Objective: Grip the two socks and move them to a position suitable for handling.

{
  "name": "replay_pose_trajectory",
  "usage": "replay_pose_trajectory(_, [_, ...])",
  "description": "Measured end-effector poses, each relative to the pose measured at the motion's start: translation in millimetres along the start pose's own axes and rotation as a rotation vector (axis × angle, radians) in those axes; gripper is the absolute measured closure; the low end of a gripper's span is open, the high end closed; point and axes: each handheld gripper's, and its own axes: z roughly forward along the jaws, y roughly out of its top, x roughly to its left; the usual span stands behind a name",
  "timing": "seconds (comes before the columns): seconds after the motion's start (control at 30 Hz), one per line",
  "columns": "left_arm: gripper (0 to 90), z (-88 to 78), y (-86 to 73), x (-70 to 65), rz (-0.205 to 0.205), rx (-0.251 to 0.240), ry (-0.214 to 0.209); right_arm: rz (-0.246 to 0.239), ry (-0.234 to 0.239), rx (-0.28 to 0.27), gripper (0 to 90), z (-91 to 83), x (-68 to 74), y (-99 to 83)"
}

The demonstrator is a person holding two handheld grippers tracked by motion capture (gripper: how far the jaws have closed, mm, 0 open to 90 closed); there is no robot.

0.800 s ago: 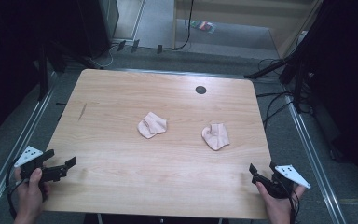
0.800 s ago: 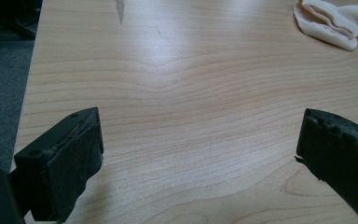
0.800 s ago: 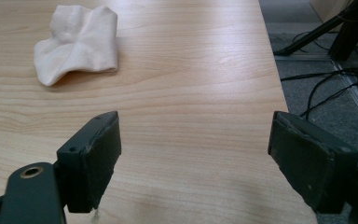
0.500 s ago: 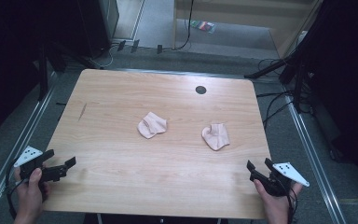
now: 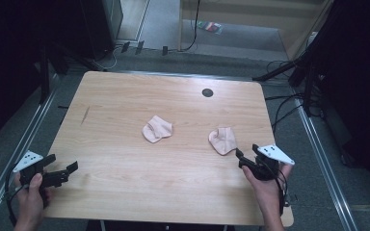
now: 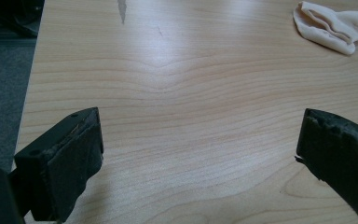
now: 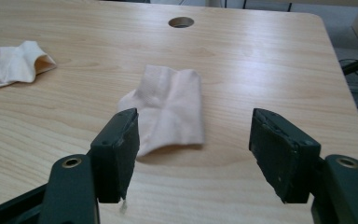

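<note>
Right gripper (image 5: 244, 158) has advanced from lower right toward the crumpled pale pink cloth sock (image 5: 221, 140), jaws apart, empty. Left gripper (image 5: 61, 172) unchanged at lower left, jaws wide, empty.

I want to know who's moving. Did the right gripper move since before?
Yes. The right gripper has moved up the table toward the right sock, away from the near edge. Its fingers stand open.

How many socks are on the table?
2. One sock lies near the table's middle; the other sock lies right of it, just ahead of the open right gripper. None appears hidden.
</note>
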Motion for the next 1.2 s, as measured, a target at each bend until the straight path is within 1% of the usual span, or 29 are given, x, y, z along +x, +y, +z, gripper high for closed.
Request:
replay_pose_trajectory(0.03, [0.6,0.0,0.0,0.1,-0.001,-0.001,0.000,0.000,0.000,0.000,34.2,0.0,0.0,0.0])
replay_pose_trajectory(0.07, [0.6,0.2,-0.1,0.1,-0.003,-0.003,-0.001,-0.013,0.003,0.013,34.7,8.5,2.2,3.7])
replay_pose_trajectory(0.1, [0.6,0.2,-0.1,0.1,-0.003,-0.003,-0.001,-0.013,0.003,0.013,34.7,8.5,2.2,3.7])
replay_pose_trajectory(0.13, [0.6,0.0,-0.1,0.2,-0.003,-0.003,-0.002,-0.026,0.007,0.029,34.8,17.3,4.9,6.5])
replay_pose_trajectory(0.27, [0.6,0.0,-0.1,0.2,-0.004,-0.004,-0.002,-0.043,0.014,0.055,34.7,34.2,10.3,10.1])
replay_pose_trajectory(0.3, [0.6,0.0,-0.1,0.2,-0.004,-0.004,-0.002,-0.043,0.014,0.055,34.7,34.2,10.3,10.1])
replay_pose_trajectory(0.37, [0.6,0.1,-0.1,0.2,-0.004,-0.003,-0.001,-0.050,0.015,0.064,34.7,45.2,13.4,11.9])
replay_pose_trajectory(0.4, [0.6,0.1,-0.1,0.2,-0.003,-0.003,-0.001,-0.048,0.020,0.070,34.2,48.9,14.1,12.0])
replay_pose_trajectory(0.5, [0.6,0.1,-0.1,0.5,-0.005,-0.003,0.000,-0.048,0.008,0.099,33.7,61.6,14.3,11.0])
replay_pose_trajectory(0.57, [0.6,0.0,-0.1,0.6,-0.005,-0.002,0.000,-0.046,0.009,0.100,33.6,64.5,13.8,10.8])
replay_pose_trajectory(0.6, [0.6,0.0,-0.1,0.6,-0.005,-0.002,-0.001,-0.038,0.003,0.108,33.3,71.9,12.9,10.8])
replay_pose_trajectory(0.63, [0.6,0.0,-0.1,0.6,-0.005,-0.002,-0.001,-0.038,0.003,0.108,33.3,71.9,12.9,10.8])
replay_pose_trajectory(0.67, [0.6,-0.2,-0.1,0.7,-0.004,-0.003,-0.003,-0.026,0.004,0.121,32.6,79.0,13.0,11.6])
replay_pose_trajectory(0.77, [0.6,-0.2,-0.1,0.8,-0.005,-0.003,-0.004,-0.020,0.010,0.129,32.0,84.7,14.4,12.3])
replay_pose_trajectory(0.8, [0.6,-0.1,-0.2,0.8,-0.006,-0.002,-0.005,-0.020,0.008,0.134,30.9,90.0,15.4,11.6])
replay_pose_trajectory(0.87, [0.6,-0.1,0.0,1.1,-0.004,0.000,-0.004,-0.021,0.007,0.159,29.4,95.6,16.1,10.0])
replay_pose_trajectory(1.1, [0.6,-0.1,-0.2,1.3,-0.012,-0.003,-0.006,-0.032,0.006,0.186,29.4,105.8,20.2,5.7])
replay_pose_trajectory(1.13, [0.6,-0.1,-0.2,1.3,-0.010,-0.003,-0.006,-0.035,0.004,0.200,30.0,108.1,21.1,4.1])
replay_pose_trajectory(1.2, [0.6,-0.1,-0.3,1.3,-0.010,-0.004,-0.007,-0.032,0.000,0.208,30.4,110.0,21.4,1.8])
